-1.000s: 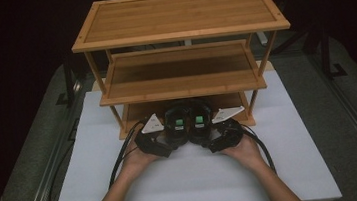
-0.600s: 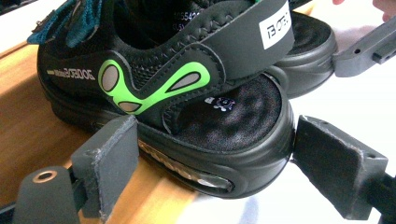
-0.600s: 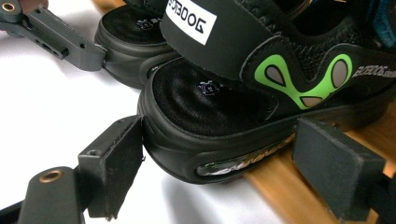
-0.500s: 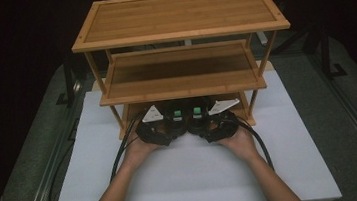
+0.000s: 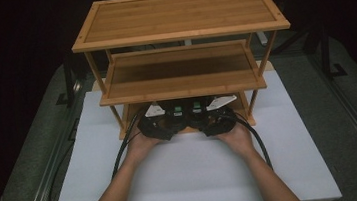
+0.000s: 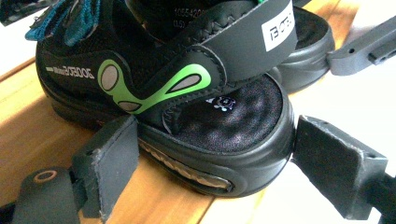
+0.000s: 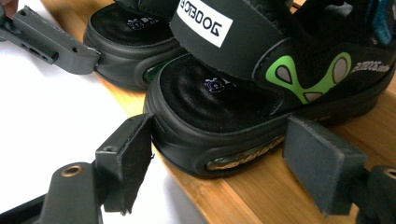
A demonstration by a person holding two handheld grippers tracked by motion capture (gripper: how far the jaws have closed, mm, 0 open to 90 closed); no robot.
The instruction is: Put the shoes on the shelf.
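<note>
Two black shoes (image 5: 185,114) are sitting side by side on the rack's (image 5: 183,72) bottom shelf, each toe lying between the parted jaws of the left gripper (image 6: 212,168) and right gripper (image 7: 219,163), so a shallow grip risks slipping off the rounded toe.

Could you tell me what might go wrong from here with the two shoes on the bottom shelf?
Both toes overhang the bottom shelf's front edge, so a nudge could tip a shoe off.

The left gripper's jaws bracket only the left shoe's rounded toe; a squeeze may slip.

The right gripper and right shoe face likewise.
</note>
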